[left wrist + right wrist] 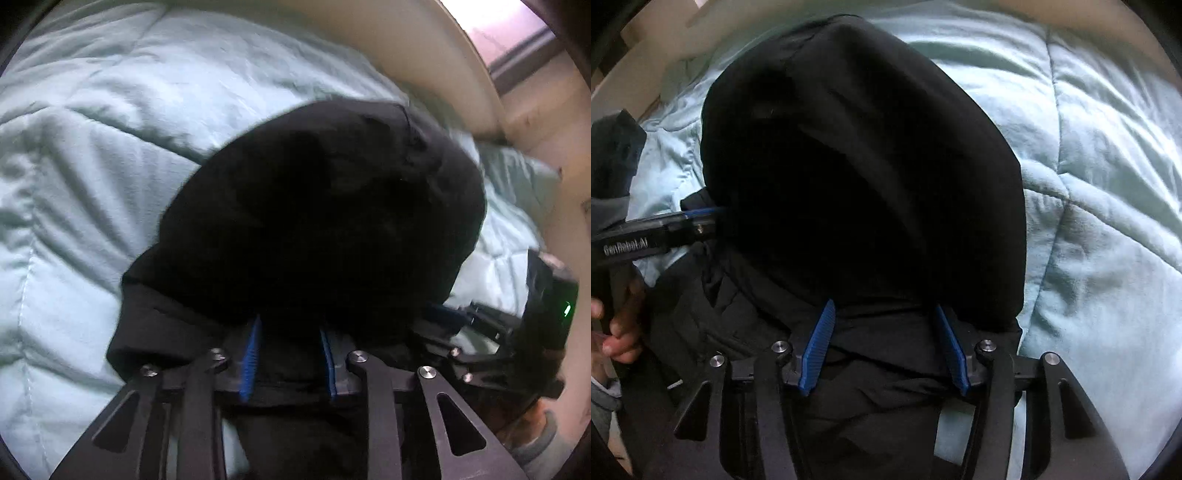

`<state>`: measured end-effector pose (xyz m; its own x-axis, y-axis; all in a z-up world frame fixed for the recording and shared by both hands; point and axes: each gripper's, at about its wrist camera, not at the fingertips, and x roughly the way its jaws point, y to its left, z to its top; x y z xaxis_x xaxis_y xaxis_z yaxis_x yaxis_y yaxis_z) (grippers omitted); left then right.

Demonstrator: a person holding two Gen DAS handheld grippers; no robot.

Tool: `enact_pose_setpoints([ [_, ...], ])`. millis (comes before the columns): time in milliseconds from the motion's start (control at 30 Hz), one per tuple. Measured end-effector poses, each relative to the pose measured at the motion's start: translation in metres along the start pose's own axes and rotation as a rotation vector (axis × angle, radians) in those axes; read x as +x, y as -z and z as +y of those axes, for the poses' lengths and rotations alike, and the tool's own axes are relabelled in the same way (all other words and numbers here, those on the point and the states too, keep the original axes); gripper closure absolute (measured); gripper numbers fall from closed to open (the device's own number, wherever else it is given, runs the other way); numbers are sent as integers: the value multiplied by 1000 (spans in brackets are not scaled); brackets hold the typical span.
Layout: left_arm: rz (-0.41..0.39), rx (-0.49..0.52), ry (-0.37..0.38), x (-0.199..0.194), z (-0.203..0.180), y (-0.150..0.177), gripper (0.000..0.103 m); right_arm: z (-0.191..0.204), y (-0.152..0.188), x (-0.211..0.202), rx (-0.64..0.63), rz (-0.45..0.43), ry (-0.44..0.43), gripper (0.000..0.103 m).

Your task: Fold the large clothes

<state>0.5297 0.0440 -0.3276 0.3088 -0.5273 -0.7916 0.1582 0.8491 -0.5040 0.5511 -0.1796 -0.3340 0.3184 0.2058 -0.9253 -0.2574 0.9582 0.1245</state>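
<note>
A large black garment (pixel 317 221) lies bunched on a pale blue-green quilt (pixel 92 166); it fills the middle of the right wrist view (pixel 857 177) too. My left gripper (pixel 290 325) has its blue-padded fingers (pixel 251 350) spread, and a fold of the black cloth drapes over their tips and hides them. My right gripper (pixel 884 314) is also spread, its blue pads (pixel 816 350) pushed under the garment's edge, tips hidden. The left gripper shows at the left of the right wrist view (pixel 701 218), pushed into the cloth. The right gripper shows at the right of the left wrist view (pixel 465 317).
The quilt covers a bed and spreads to the right (pixel 1108 184). A cream headboard or wall (pixel 424 55) curves behind the bed. The person's hand (pixel 617 332) holds the left gripper's handle at the left edge.
</note>
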Motion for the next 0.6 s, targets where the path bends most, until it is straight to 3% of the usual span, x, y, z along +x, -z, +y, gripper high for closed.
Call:
enact_pose_setpoints([
  [67, -34, 13, -2, -20, -6, -1, 79, 1, 0, -15, 6, -16, -7, 46],
  [167, -115, 103, -68, -58, -18, 6, 79, -2, 8, -59, -11, -115, -48, 46],
  [267, -143, 102, -110, -71, -9, 9, 78, -15, 19, -78, 11, -152, -31, 46],
  [333, -119, 46, -92, -64, 7, 8, 78, -24, 25, -67, 31, -133, -29, 46],
  [400, -63, -23, -44, -47, 23, 11, 78, -35, 29, -37, 64, -32, -9, 46],
  [467, -56, -12, -49, -39, 24, 11, 78, -41, 34, -14, 98, 6, -51, 46],
  [600, -52, 69, -89, -41, 10, 4, 78, -51, 32, -24, 101, 5, -104, 46],
])
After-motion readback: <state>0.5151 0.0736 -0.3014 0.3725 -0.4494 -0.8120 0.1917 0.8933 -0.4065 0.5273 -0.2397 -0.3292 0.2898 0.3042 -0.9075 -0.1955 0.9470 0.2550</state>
